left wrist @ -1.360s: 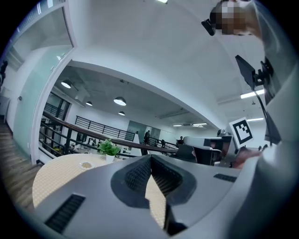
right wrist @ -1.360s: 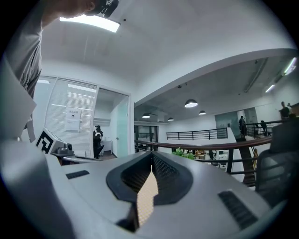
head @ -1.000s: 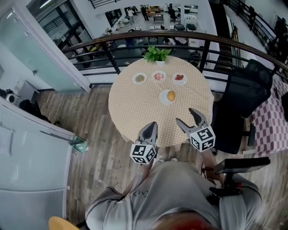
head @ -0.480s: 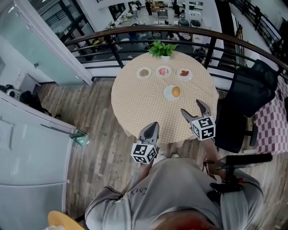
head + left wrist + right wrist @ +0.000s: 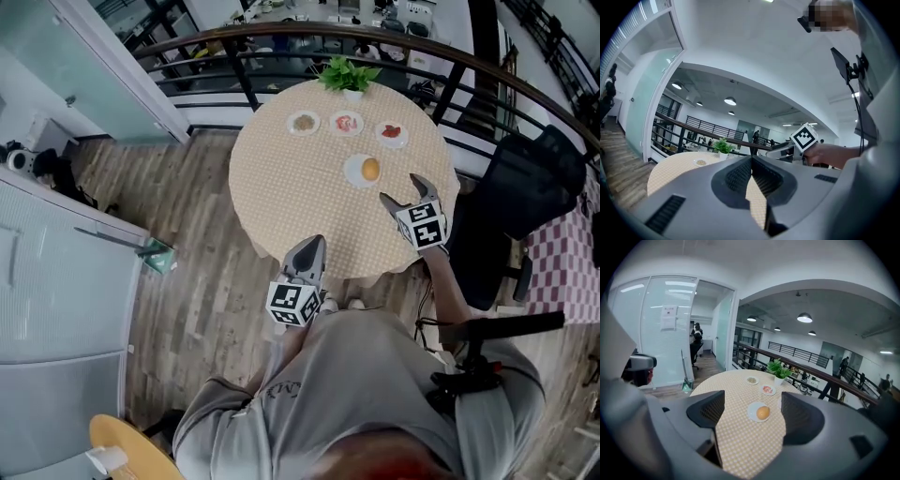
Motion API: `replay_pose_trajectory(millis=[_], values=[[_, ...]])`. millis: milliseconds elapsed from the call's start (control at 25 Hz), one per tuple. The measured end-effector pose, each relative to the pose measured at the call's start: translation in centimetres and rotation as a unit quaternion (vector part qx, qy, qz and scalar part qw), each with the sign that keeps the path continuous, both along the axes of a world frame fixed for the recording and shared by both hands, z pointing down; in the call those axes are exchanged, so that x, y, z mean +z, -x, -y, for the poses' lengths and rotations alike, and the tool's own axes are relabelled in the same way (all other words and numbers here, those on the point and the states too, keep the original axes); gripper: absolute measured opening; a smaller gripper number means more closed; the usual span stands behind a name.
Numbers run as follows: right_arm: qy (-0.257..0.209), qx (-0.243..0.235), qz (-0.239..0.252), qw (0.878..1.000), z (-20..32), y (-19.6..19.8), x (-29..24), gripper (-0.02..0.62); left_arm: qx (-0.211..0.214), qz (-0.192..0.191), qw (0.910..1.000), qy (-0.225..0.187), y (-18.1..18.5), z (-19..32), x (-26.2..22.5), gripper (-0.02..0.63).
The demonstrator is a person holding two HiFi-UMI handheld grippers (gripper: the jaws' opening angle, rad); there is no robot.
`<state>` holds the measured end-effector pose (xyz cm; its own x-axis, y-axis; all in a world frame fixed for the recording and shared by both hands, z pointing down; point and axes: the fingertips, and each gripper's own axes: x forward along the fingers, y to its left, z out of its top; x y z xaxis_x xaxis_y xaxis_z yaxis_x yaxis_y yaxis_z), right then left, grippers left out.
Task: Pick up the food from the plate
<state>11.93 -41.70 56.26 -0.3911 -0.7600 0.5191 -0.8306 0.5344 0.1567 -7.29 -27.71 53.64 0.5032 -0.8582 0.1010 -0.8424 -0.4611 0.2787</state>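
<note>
A round orange-brown piece of food (image 5: 371, 170) (image 5: 763, 412) lies on a white plate (image 5: 357, 172) (image 5: 752, 414) on the round checked table (image 5: 291, 187). My right gripper (image 5: 400, 190) (image 5: 751, 422) hovers over the table's right front, just short of the plate. Its jaws have just been opening and stand wide, with nothing between them. In the right gripper view the plate shows in the gap ahead. My left gripper (image 5: 313, 244) (image 5: 751, 163) is shut and empty at the table's near edge.
Three small dishes (image 5: 348, 123) and a potted plant (image 5: 351, 73) stand along the table's far side. A black office chair (image 5: 525, 187) is close on the right. A curved railing (image 5: 281, 42) runs behind the table. A glass wall (image 5: 84, 66) stands at the left.
My right gripper has moved forward and down over the table towards the plate, jaws spread wider. The left gripper has shifted slightly forward and stays shut.
</note>
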Motion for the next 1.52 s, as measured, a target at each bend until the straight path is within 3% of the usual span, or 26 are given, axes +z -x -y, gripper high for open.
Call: replay_pose_trajectory(millis=[160,640,960,1200,1320,1520], values=[[0.037,-0.020,-0.032,0.999,1.9,0.7,2.5,0.377,-0.005,0.002,1.0000,0.005,0.7,-0.1,0.3,0.011],[0.142,-0.020,-0.038,0.989,7.2,2.0,10.5,0.377,-0.025,0.027,0.9993,0.008,1.2,-0.5,1.1,0.011],[0.171,-0.011,-0.062,0.983,12.0,2.2,13.6,0.377,-0.028,0.040,0.9988,0.001,1.1,0.7,0.1,0.011],[0.188,-0.041,-0.024,0.981,15.2,5.1,14.7,0.377,-0.049,0.050,0.9974,0.016,2.1,0.7,0.3,0.011],[0.224,-0.002,-0.043,0.974,16.8,3.2,17.2,0.377,-0.062,0.053,0.9964,0.025,2.6,1.0,0.5,0.011],[0.270,0.039,-0.027,0.962,19.2,2.2,21.0,0.377,-0.078,0.058,0.9948,0.030,3.1,1.0,0.8,0.011]])
